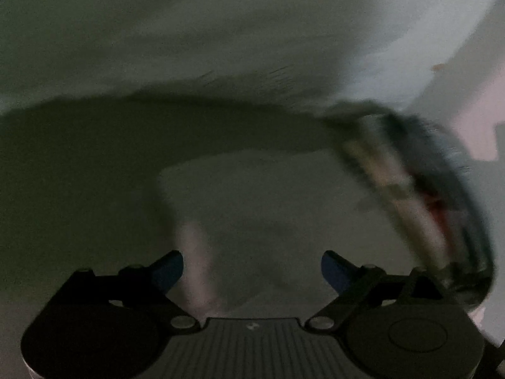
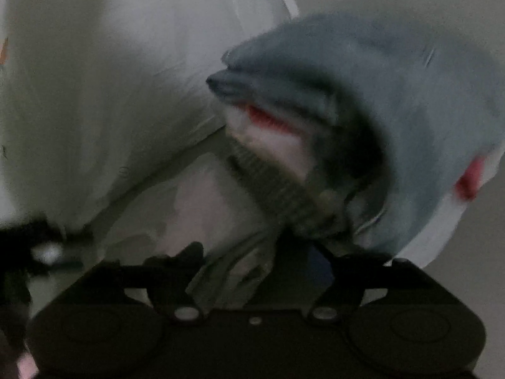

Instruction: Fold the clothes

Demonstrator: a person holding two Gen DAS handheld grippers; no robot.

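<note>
Showing no legible writing: shark plush [image 2: 394,101]

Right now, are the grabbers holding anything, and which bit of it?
The left hand-held gripper is wide open and holds nothing. The right hand-held gripper has pale cloth between its spread fingers, but the blur hides whether they grip it.

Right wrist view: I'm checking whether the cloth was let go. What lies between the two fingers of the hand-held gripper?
Pale cloth lies bunched between the fingers of the right hand-held gripper; the picture is too dark and blurred to show whether the pads touch it.
</note>
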